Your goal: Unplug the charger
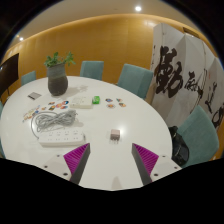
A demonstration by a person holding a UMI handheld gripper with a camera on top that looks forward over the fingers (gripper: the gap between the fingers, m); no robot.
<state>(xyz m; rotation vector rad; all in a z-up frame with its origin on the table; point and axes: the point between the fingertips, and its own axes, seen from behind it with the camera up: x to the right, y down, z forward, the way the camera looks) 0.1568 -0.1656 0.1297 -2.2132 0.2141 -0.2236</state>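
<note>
A white power strip (57,137) lies on the white round table (120,110), ahead and left of my fingers, with a coiled white cable (53,121) just behind it. The charger itself is too small to tell apart from the strip. My gripper (112,160) is open and empty, its two fingers with magenta pads (78,157) spread wide above the table's near edge. A small brown block (115,133) sits just ahead, between the fingers' lines.
A potted plant (58,76) stands at the table's far left. Small coloured items (97,100) lie mid-table. Teal chairs (134,79) ring the table. A white banner with black calligraphy (180,75) stands at the right. A black bag (180,148) sits on a chair.
</note>
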